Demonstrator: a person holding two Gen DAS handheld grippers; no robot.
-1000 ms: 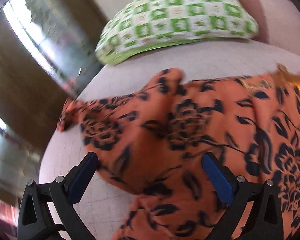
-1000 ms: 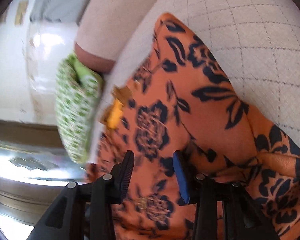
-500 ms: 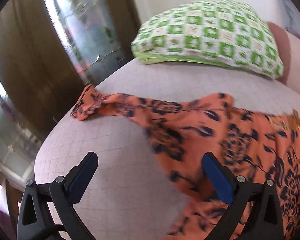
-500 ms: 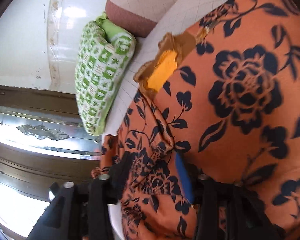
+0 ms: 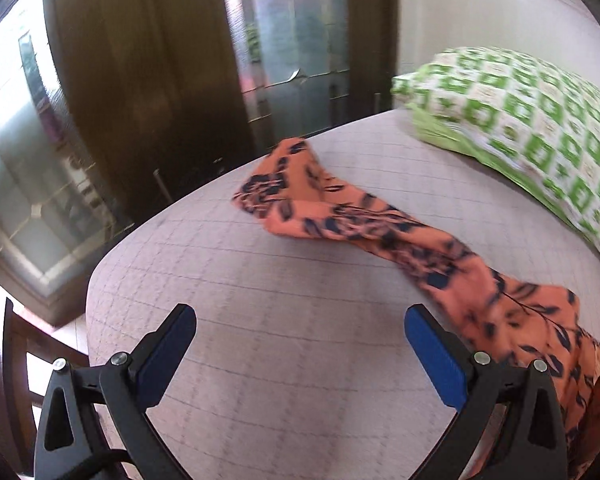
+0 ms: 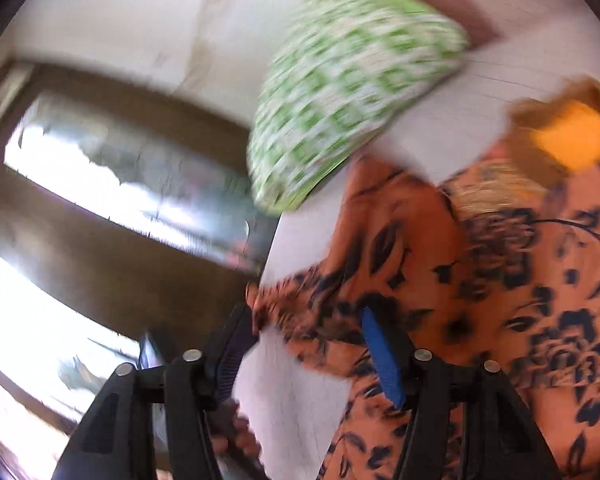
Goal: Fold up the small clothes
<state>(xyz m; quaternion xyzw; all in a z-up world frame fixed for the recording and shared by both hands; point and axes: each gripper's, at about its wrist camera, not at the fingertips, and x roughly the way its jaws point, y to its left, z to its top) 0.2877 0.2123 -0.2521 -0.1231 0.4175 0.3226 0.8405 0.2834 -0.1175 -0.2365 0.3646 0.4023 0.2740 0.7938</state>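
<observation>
Item: orange floral garment [image 5: 380,220], thin, limp, light; lies on quilted bed [image 5: 260,320]. Take hold: sleeve end. Left gripper [image 5: 300,356] jaws wide, empty. Right gripper [image 6: 304,356] jaws opening, cloth edge between.

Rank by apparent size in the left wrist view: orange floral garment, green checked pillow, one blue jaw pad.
1. orange floral garment, partly cut off at the frame's right edge
2. green checked pillow, also cropped, so the gap between these two is unsure
3. blue jaw pad, smallest despite sitting nearest the camera
</observation>
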